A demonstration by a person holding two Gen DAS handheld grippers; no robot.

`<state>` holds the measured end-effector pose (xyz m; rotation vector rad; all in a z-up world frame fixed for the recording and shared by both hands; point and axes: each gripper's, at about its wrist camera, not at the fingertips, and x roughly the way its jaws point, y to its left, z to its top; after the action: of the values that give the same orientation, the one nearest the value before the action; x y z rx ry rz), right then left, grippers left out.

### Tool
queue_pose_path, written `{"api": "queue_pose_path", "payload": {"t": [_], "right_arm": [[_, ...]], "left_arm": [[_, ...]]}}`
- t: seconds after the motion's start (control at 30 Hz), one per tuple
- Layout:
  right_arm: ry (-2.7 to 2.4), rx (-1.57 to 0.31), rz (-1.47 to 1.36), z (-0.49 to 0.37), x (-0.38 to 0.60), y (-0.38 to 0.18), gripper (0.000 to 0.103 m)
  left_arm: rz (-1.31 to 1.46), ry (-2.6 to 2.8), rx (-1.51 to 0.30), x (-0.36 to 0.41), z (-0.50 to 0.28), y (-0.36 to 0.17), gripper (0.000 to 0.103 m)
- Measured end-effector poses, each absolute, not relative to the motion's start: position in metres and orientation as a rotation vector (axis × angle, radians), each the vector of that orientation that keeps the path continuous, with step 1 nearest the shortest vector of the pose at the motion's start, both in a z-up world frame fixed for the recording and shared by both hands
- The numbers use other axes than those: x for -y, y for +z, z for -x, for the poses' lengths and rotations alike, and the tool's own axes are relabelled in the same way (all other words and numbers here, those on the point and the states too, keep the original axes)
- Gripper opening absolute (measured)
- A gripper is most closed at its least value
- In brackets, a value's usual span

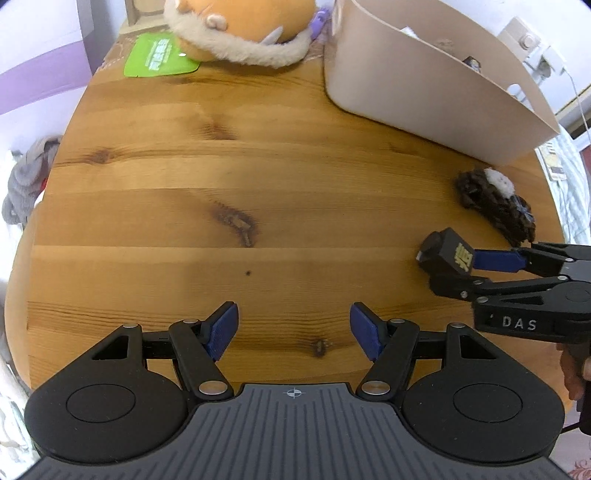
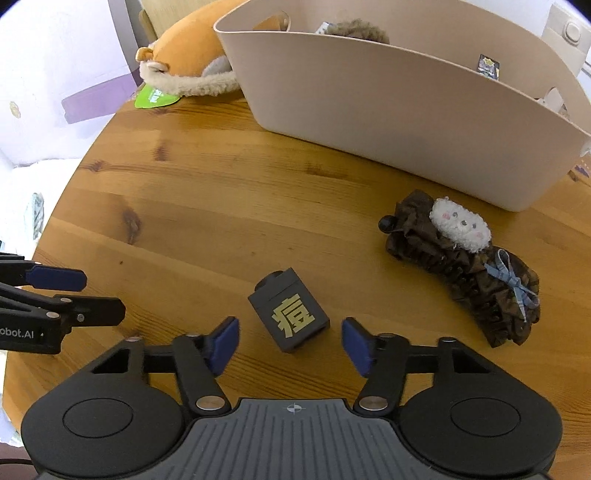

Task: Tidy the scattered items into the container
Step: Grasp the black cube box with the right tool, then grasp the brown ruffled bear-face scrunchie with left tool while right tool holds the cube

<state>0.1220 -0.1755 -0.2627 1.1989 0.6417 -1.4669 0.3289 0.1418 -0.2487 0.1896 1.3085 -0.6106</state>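
Observation:
A small black block with a gold character (image 2: 290, 314) lies on the wooden table, just ahead of and between the fingers of my right gripper (image 2: 290, 341), which is open and not touching it. The block also shows in the left wrist view (image 1: 447, 254), with the right gripper's fingers on either side. A brown ruffled scrunchie with a white plush face (image 2: 465, 266) lies to the right, near the beige container (image 2: 388, 110), which holds several items. My left gripper (image 1: 293, 330) is open and empty over bare table.
An orange plush toy (image 1: 240, 29) and a green card (image 1: 159, 55) lie at the far table edge, left of the container. The round table's edge (image 2: 48, 229) curves close on the left. Grey cloth (image 1: 26, 181) lies off the table.

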Motion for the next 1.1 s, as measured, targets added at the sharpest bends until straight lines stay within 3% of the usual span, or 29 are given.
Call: {"api": "queue_pose_path", "payload": {"t": [0.17, 0.6, 0.8, 1.1], "right_arm": [[-1.457, -0.627, -1.199, -0.116, 0.179, -0.264, 0.049], [-1.448, -0.633, -1.189, -0.116, 0.185, -0.269, 0.049], [-1.468, -0.62, -1.193, -0.11, 0.183, -0.271, 0.033], [-1.553, -0.578, -1.256, -0.076, 0.136, -0.273, 0.031]], "left_arm": [[-0.191, -0.607, -1.32, -0.138, -0.334, -0.254, 0.068], [-0.237, -0.643, -1.316, -0.122, -0.334, -0.256, 0.068], [-0.29, -0.689, -1.284, -0.103, -0.335, -0.255, 0.068], [-0.439, -0.943, -1.131, -0.032, -0.335, -0.241, 0.068]]}}
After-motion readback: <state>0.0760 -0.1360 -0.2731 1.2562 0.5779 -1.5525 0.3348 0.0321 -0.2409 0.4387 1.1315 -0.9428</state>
